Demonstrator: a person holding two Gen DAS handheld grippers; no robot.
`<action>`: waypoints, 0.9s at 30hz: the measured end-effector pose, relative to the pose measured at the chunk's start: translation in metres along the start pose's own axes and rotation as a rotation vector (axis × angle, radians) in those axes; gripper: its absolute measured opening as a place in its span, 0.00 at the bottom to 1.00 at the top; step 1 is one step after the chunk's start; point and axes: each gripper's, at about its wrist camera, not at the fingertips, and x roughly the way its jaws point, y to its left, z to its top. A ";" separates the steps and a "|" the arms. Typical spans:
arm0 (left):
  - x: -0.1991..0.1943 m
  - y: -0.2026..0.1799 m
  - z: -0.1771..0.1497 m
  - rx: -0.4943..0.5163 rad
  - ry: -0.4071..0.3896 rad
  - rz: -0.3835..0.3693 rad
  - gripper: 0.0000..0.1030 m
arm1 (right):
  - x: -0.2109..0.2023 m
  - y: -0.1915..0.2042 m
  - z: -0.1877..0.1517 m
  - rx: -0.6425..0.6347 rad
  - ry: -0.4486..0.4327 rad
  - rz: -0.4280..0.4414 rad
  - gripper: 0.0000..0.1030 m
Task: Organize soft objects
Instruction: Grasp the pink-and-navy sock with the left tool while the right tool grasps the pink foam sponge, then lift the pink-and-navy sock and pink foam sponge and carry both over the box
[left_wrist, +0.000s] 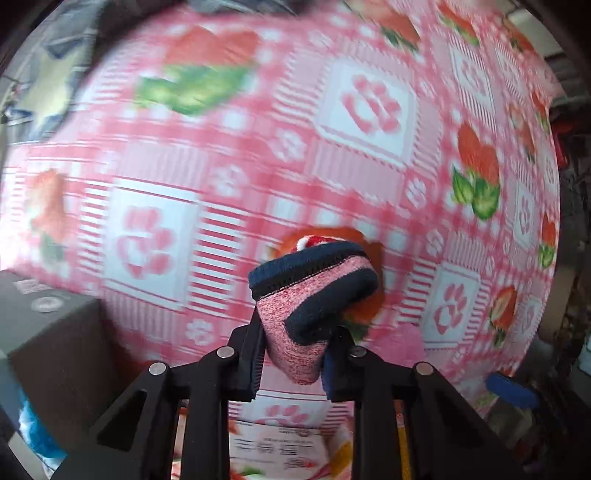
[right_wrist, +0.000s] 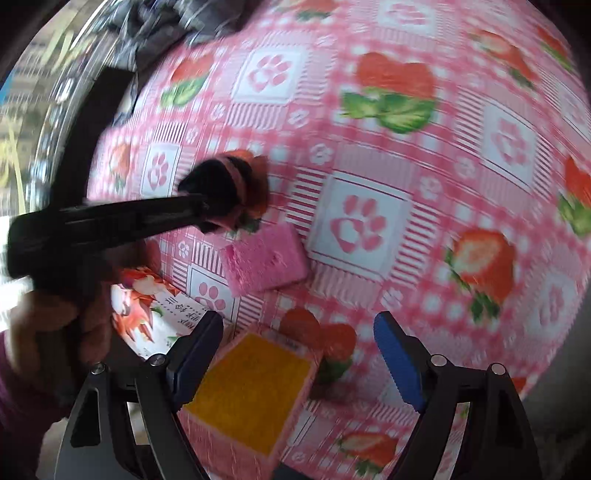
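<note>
While pinched in the left tongs (left_wrist: 295, 354), rolled sock (left_wrist: 314, 295); yellow sponge (right_wrist: 251, 391) between spread right tongs (right_wrist: 295, 369).

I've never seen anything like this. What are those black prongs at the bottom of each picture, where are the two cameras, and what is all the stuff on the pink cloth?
There is no robot here. A person holds a hand tool with two fingers in each hand, and each tool carries a wide-angle camera looking along its fingers, so the prongs are those fingers.

In the left tool's view, the left gripper is shut on a folded pink and navy knitted piece. The right tool's view shows that same tool from the side.

The right gripper is open, above a yellow-topped sponge and gripping nothing.

Everything lies on a pink tablecloth printed with paws and strawberries. A pink sponge and a printed packet lie on it too.
</note>
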 end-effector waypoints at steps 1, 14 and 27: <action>-0.006 0.006 -0.001 -0.014 -0.017 -0.003 0.26 | 0.009 0.005 0.007 -0.024 0.020 -0.004 0.82; -0.064 0.035 -0.036 -0.020 -0.156 0.039 0.26 | 0.076 0.059 0.037 -0.325 0.197 -0.277 0.69; -0.108 0.029 -0.084 0.115 -0.260 0.057 0.26 | -0.063 -0.010 -0.021 0.030 -0.143 -0.120 0.69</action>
